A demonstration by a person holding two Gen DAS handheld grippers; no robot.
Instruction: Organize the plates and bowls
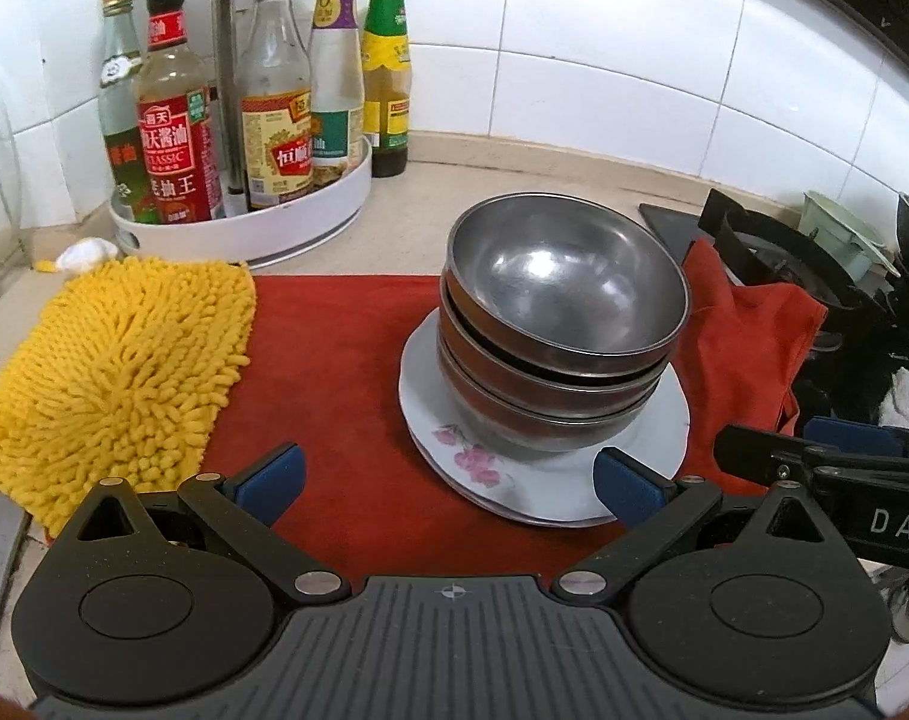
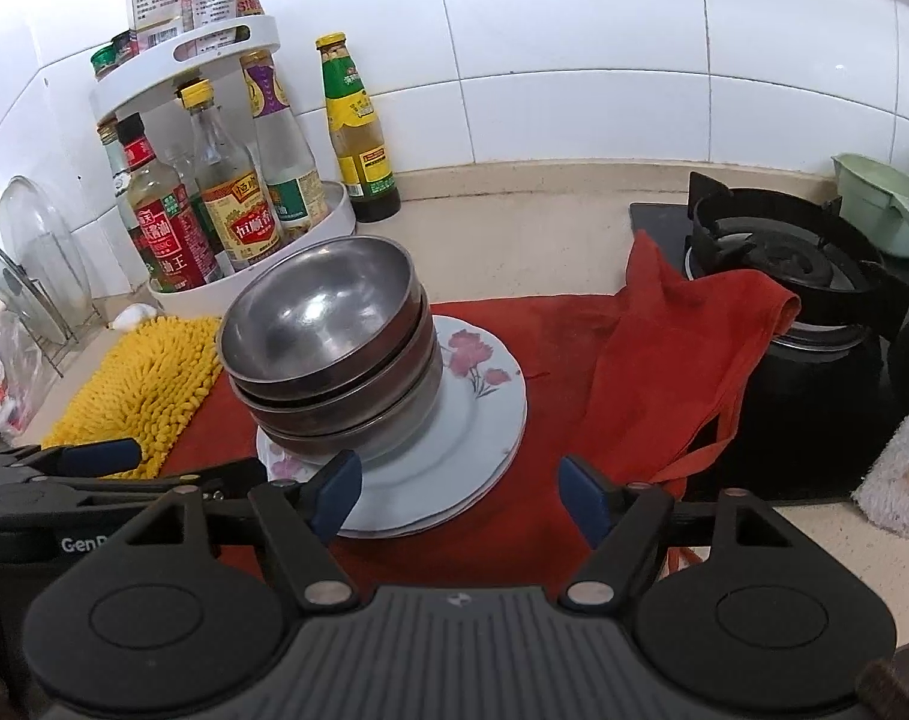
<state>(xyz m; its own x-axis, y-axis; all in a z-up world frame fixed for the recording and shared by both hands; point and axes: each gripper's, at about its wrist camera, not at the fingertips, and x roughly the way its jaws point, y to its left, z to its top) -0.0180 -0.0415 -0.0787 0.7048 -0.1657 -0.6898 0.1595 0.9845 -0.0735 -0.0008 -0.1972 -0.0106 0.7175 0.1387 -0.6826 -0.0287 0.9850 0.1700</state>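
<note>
Listing from the red cloth (image 1: 346,348) outward: two floral plates (image 2: 484,426) stacked at its centre; three steel bowls (image 1: 562,330) nested on them, leaning. Yellow chenille mitt (image 1: 112,372) at the cloth's left edge. My left gripper (image 1: 448,483) and right gripper (image 2: 460,495) hover at the cloth's near edge, jaws wide, holding nothing. Risk, I judge: nudging the plates could topple the leaning bowls.

The bowls (image 1: 565,294) are dull, smudged metal with soft glints, stacked on glossy white plates (image 1: 664,426) that look ceramic with printed pink flowers. Under them lies a matt red cloth (image 1: 340,348), beside a shaggy yellow mat (image 1: 112,360). The wall tiles (image 1: 634,60) are smooth and shiny, the bottles (image 1: 274,96) clear glass.
</note>
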